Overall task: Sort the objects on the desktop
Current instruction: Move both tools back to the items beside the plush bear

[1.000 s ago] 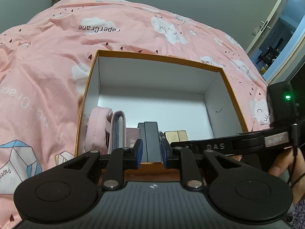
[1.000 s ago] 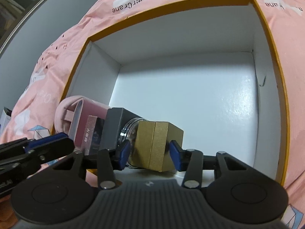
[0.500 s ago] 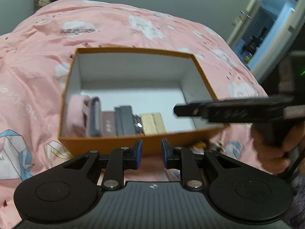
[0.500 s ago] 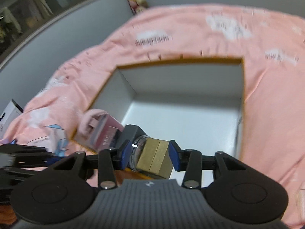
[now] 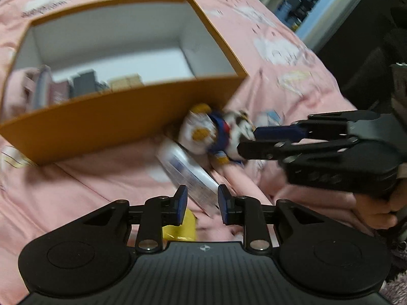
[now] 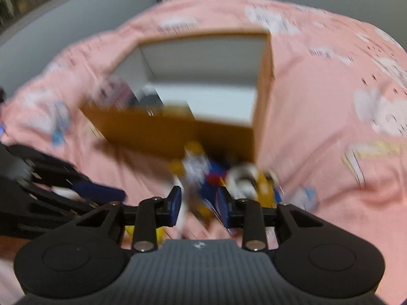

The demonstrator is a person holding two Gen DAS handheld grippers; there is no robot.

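Pink bedspread (image 5: 292,94), orange box (image 5: 106,122), toy figure (image 5: 216,133) lengthwise along its front; left gripper (image 5: 201,203), right gripper (image 6: 198,204) both parted, empty.

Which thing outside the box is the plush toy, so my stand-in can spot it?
Start at the orange box on the pink bedspread. At its near right corner lies the plush toy, touching the box wall. Unlike the flat white packet beside it, it is lumpy, with white, yellow, blue and red patches.
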